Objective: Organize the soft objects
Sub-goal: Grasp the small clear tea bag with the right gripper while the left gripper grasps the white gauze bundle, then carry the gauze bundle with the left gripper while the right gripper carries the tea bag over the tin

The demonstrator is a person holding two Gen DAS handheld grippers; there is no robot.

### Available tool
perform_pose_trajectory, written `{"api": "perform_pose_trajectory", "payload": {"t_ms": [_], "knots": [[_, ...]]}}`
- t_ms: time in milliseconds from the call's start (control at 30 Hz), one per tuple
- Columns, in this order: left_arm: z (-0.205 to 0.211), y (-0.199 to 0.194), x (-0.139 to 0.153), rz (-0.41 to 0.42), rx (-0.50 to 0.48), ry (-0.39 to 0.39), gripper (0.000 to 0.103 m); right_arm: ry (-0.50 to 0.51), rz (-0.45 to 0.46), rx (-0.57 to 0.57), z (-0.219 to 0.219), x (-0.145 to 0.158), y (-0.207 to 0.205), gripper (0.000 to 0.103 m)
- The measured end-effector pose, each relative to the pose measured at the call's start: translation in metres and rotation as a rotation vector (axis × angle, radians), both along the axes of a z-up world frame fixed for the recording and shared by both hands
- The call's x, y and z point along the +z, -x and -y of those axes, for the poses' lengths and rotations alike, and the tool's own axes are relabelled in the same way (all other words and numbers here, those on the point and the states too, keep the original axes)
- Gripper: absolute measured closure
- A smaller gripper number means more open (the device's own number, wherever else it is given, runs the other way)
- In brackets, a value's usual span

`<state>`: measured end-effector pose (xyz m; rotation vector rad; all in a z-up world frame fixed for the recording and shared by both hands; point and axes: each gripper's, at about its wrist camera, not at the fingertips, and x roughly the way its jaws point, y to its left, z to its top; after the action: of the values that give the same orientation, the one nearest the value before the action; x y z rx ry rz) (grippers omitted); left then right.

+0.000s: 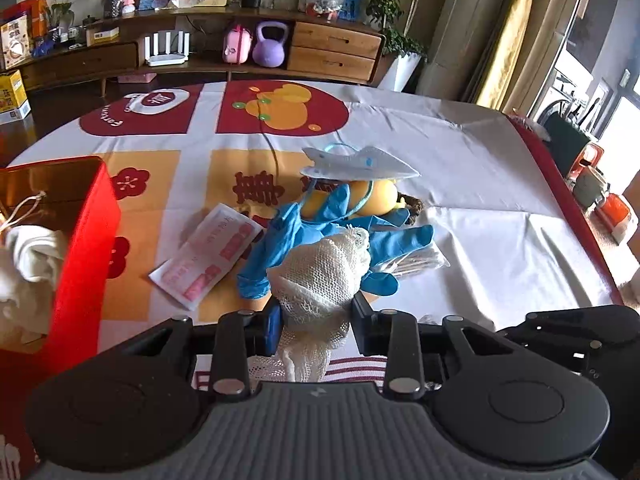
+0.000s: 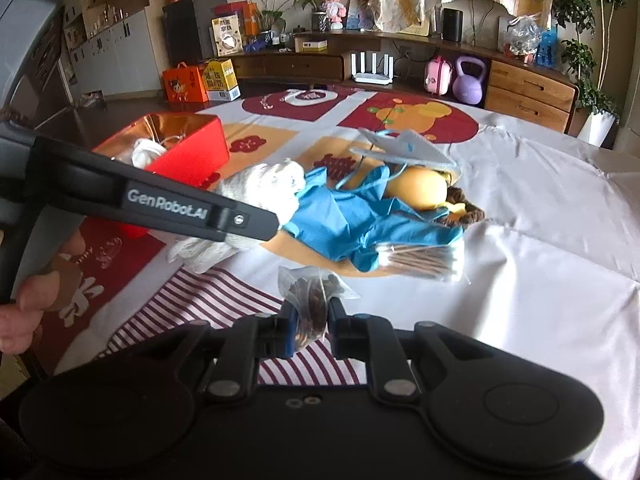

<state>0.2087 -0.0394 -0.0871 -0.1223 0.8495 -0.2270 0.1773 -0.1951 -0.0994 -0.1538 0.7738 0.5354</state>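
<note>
My left gripper (image 1: 316,314) is shut on a white mesh cloth (image 1: 320,276), held above the table; it also shows in the right wrist view (image 2: 264,184). My right gripper (image 2: 312,320) is shut on a small clear bag of brown bits (image 2: 310,294). Behind them lies a pile: a blue glove (image 1: 304,232) (image 2: 352,216), a yellow soft toy (image 1: 376,196) (image 2: 420,188), a white face mask (image 1: 360,164) (image 2: 404,148) on top. A red box (image 1: 84,248) (image 2: 180,148) at the left holds white cloth (image 1: 28,264).
A pink-and-white sachet (image 1: 208,256) lies left of the pile. A clear pack of cotton swabs (image 2: 424,260) lies at the pile's right. The patterned tablecloth (image 1: 500,240) covers the table. A wooden sideboard (image 1: 332,48) stands behind.
</note>
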Motion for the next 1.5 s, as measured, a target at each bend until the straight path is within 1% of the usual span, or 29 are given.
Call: {"api": "perform_pose_trajectory", "payload": {"t_ms": [100, 367, 667, 800, 1133, 1500], "knots": [[-0.005, 0.006, 0.007, -0.003, 0.013, -0.001, 0.069, -0.015, 0.002, 0.000, -0.001, 0.010, 0.005, 0.088], [-0.018, 0.026, 0.029, 0.024, 0.023, -0.012, 0.069, -0.045, 0.030, 0.004, -0.009, 0.036, 0.021, 0.088], [-0.033, 0.045, 0.052, 0.043, 0.027, -0.007, 0.069, -0.071, 0.042, 0.031, -0.022, 0.058, 0.033, 0.088], [-0.044, 0.053, 0.062, 0.048, 0.043, -0.011, 0.069, -0.060, 0.062, 0.047, -0.032, 0.069, 0.039, 0.087], [-0.083, 0.073, 0.079, 0.062, 0.098, -0.023, 0.069, -0.083, 0.076, 0.097, -0.062, 0.093, 0.044, 0.087], [-0.127, 0.083, 0.087, 0.070, 0.147, -0.043, 0.069, -0.088, 0.059, 0.145, -0.105, 0.103, 0.036, 0.086]]}}
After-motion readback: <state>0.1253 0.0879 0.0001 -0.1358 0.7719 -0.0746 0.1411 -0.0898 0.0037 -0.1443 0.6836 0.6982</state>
